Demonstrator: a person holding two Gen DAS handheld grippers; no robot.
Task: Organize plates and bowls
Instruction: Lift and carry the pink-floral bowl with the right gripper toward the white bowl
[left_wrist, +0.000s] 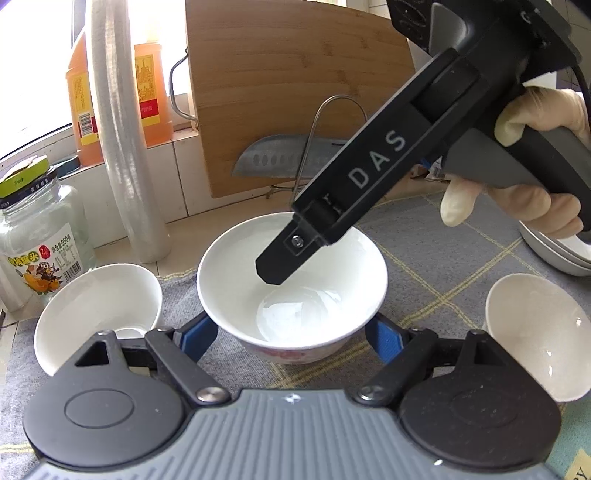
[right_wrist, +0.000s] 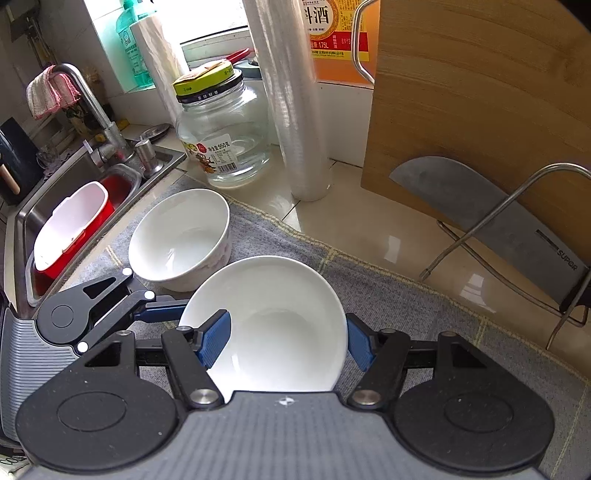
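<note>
**Both hands on one bowl**

Your right hand-held gripper (right_wrist: 288, 341) had pinched the rim of the middle bowl (left_wrist: 291, 280). One blue pad sat inside the bowl and the other pressed on the outside, so the jaws were as tight as they go on that thin wall. That grip lets you lift a bowl by its edge.

Your left hand-held gripper (left_wrist: 291, 332) was partly open around the same bowl, low down near its base. Its blue pads stood at either side, and I could not tell if they pressed or only stood beside it. I think it was there to keep the bowl from sliding while the right one took hold.

The bowl sat on the grey mat (left_wrist: 443, 254) on the bench. A second bowl (left_wrist: 99, 314) sat just to its left, and a third bowl (left_wrist: 535, 336) leaned at the right. More dishes (left_wrist: 554, 251) were piled behind your gloved hand (left_wrist: 517, 199).

My guess is the bowls will be stacked, so this one gets lifted next.
</note>
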